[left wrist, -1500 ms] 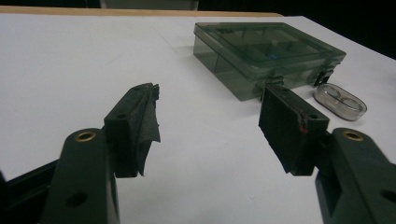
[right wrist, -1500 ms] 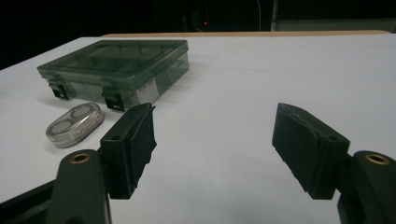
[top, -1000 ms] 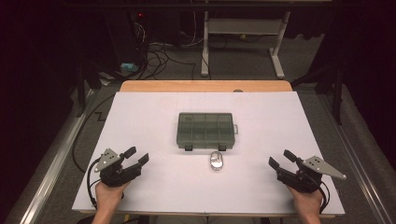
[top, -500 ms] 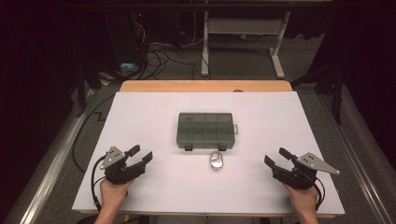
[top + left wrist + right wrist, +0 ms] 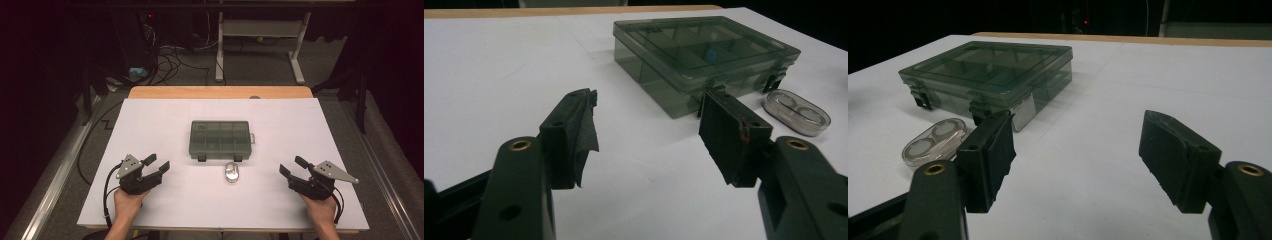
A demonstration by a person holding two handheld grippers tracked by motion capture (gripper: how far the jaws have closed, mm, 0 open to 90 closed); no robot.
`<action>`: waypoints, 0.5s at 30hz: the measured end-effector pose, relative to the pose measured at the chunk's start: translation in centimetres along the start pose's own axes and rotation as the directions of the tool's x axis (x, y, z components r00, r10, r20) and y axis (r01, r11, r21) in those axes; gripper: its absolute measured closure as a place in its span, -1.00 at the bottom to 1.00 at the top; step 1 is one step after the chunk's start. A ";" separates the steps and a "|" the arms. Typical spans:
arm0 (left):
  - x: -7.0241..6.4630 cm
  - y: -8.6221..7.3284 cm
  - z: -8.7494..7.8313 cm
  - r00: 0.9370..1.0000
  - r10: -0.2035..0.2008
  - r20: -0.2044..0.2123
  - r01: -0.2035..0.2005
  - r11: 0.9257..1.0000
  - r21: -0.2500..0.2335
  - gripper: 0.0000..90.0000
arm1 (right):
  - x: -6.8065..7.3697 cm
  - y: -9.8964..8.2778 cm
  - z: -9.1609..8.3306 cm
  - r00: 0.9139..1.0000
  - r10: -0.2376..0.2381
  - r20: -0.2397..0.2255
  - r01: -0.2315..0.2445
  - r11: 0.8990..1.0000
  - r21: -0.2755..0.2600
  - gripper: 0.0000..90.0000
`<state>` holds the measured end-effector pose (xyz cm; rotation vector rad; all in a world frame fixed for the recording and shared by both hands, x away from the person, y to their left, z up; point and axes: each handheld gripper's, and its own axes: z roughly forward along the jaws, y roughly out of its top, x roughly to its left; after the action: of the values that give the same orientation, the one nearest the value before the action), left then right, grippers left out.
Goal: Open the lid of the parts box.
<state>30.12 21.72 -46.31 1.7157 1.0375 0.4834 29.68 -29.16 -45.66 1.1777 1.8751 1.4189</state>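
A dark translucent compartment box [image 5: 220, 140] lies shut at the middle of the white table top [image 5: 165, 120]. A small clear oval case [image 5: 232, 172] lies just in front of it. My left gripper [image 5: 156, 162] rests near the front left, open and empty, aimed toward the box. In the left gripper view the box [image 5: 704, 55] and the oval case [image 5: 796, 112] lie beyond the open left gripper [image 5: 649, 130]. My right gripper [image 5: 293, 166] sits at the front right, open and empty. In the right gripper view the box [image 5: 988, 75] and the case [image 5: 935, 140] lie to the left of the right gripper [image 5: 1083, 150].
A strip of bare wood [image 5: 220, 92] runs along the table's far edge. Beyond it, on the dark floor, are cables [image 5: 170, 55] and a white desk frame [image 5: 260, 35]. White surface lies open on both sides of the box.
Both grippers have edged slightly inward toward the middle of the table. The box and the oval case have not moved.
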 end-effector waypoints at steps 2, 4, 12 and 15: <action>-0.1 0.0 0.2 1.000 0.000 0.003 0.000 1.000 0.000 -0.13 | 0.0 0.0 0.2 1.000 0.000 -0.001 0.000 1.000 0.005 -0.33; -0.1 0.1 0.4 1.000 0.001 0.006 -0.001 1.000 0.003 -0.13 | 0.1 0.1 0.5 1.000 0.000 -0.002 0.000 1.000 0.007 -0.33; -0.3 0.3 1.0 1.000 0.003 0.013 -0.003 1.000 0.002 -0.13 | 0.4 0.3 1.4 1.000 -0.011 -0.018 0.012 1.000 0.012 -0.31; -0.4 0.3 1.2 1.000 0.003 0.013 -0.003 1.000 0.005 -0.13 | 0.4 0.4 1.5 1.000 -0.007 -0.024 0.007 1.000 0.008 -0.31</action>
<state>30.96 20.70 -46.44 1.7230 1.0272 0.4712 30.83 -27.98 -45.76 1.1619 1.9009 1.4295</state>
